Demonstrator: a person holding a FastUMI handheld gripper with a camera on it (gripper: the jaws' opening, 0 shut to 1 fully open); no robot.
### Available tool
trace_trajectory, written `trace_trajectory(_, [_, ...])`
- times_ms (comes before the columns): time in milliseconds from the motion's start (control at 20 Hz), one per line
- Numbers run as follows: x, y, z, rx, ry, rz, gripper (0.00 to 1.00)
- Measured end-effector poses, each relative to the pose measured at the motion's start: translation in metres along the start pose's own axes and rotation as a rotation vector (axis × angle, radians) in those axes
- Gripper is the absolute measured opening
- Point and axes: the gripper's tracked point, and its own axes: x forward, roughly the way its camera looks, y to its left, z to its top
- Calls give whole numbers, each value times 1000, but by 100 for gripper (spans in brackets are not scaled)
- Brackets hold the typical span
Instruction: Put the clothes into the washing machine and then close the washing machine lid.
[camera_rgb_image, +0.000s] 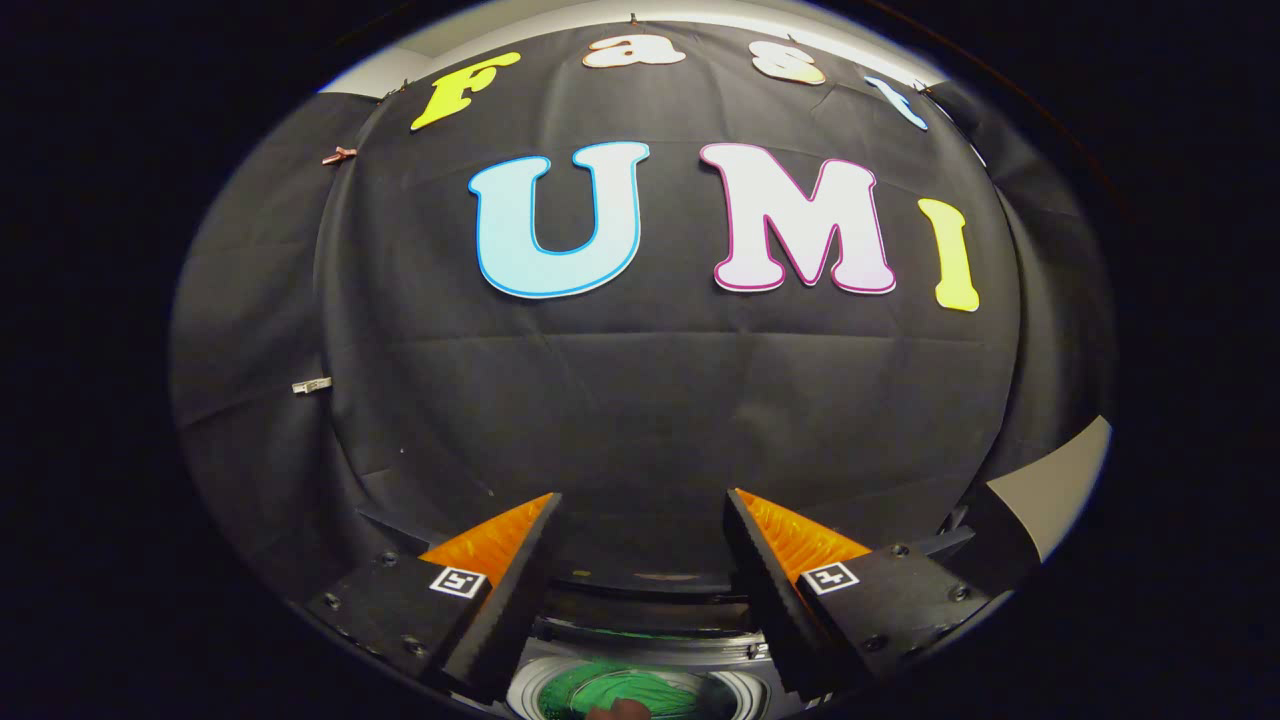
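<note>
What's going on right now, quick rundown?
Tool open, holding nothing, pointed at the booth wall. Green clothes below the fingers, already in the washing machine drum. Lid not visible. Nothing in the way.

The clothes (625, 690) lie in the washing machine (640, 640) below the spread, empty tool (640, 500).

washing machine (640, 655): lid open, below tongs | clothes (620, 690): green, bunched inside round drum
</note>
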Motion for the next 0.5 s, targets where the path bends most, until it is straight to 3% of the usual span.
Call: trace_trajectory(500, [-11,0,-5,-9,-20,4,98])
